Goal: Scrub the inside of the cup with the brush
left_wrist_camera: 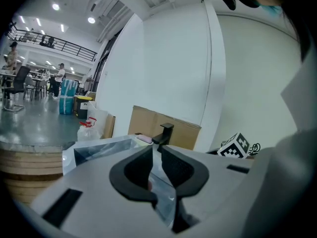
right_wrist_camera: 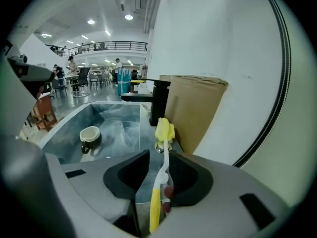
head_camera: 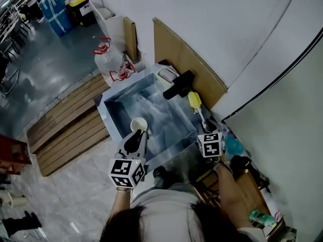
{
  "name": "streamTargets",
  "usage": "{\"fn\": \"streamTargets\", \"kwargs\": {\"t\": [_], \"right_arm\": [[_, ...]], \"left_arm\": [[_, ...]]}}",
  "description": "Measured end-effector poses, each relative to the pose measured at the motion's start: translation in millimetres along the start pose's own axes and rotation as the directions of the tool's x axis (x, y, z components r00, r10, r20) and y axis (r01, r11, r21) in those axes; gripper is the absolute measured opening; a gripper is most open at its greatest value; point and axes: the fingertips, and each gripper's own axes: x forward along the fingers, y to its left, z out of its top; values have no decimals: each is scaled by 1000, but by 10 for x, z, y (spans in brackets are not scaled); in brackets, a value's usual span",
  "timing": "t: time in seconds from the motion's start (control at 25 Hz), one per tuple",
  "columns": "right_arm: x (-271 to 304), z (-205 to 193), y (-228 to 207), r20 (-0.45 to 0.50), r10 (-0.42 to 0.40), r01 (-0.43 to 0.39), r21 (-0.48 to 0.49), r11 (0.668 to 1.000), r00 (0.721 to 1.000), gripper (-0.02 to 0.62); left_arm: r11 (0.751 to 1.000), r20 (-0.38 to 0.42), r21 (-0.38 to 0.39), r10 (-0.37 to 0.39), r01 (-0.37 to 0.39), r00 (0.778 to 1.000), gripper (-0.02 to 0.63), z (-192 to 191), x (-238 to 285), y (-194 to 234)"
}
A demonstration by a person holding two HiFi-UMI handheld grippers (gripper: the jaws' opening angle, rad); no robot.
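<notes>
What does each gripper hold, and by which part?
Nothing is gripped. The brush lies with its handle between the right gripper's open jaws; the left gripper is empty; the cup stands in the sink.

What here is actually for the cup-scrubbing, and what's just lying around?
For the job: white cup with dark outside, yellow-headed white-handled brush, steel sink.
Just lying about: brown cardboard sheet, clear plastic jug with red cap, black tap.

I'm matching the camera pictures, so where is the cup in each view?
Head view: cup at centre, in the sink.
Left gripper view: not visible.
Right gripper view: cup left of centre, in the sink.
Shared landmark: the black faucet, seen in all three.
</notes>
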Motion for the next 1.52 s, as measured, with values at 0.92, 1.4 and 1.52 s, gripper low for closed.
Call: {"fn": "streamTargets", "kwargs": {"t": [0.92, 1.4, 1.52], "right_arm": [[450, -497, -117, -151, -21, 57, 238, 970, 988, 156], [446, -466, -111, -135, -27, 47, 146, 988, 990, 86], [445, -468, -82, -137, 3, 17, 144, 989, 991, 71]], "left_arm": [[998, -13, -55, -21, 20, 1000, 50, -64, 20, 277], [995, -9, -88, 54, -55, 998, 51, -64, 110, 348], [993, -5, -95, 74, -74, 997, 52, -59, 163, 373]]}}
